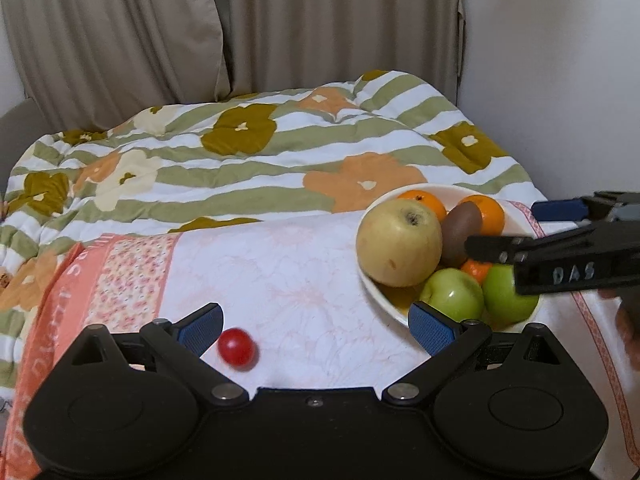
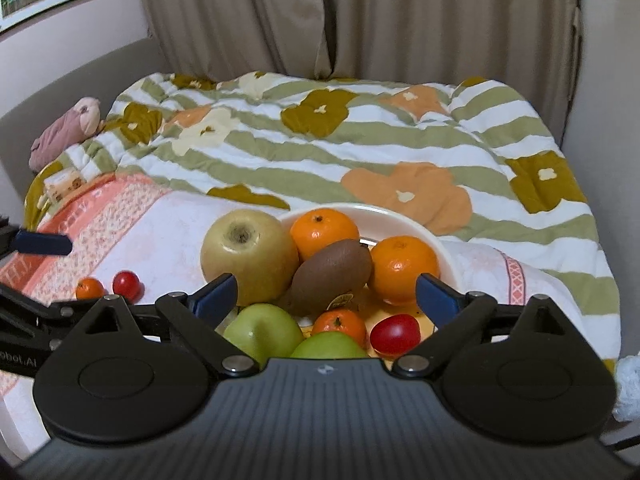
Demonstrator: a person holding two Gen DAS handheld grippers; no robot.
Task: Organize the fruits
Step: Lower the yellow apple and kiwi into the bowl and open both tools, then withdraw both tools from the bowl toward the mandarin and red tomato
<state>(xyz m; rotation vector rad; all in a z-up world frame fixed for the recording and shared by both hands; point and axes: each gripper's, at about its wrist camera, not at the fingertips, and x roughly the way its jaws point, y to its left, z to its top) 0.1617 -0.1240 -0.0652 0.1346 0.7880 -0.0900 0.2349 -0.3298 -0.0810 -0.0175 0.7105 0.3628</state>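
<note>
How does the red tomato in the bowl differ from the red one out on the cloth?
The bowl tomato lies inside the white bowl, while the cloth tomato sits on the pink cloth. The bowl tomato looks oval; the cloth tomato looks rounder. The bowl tomato lies below the open right tool, the cloth tomato off to its left, beside a small orange. Both are small, red and glossy.
</note>
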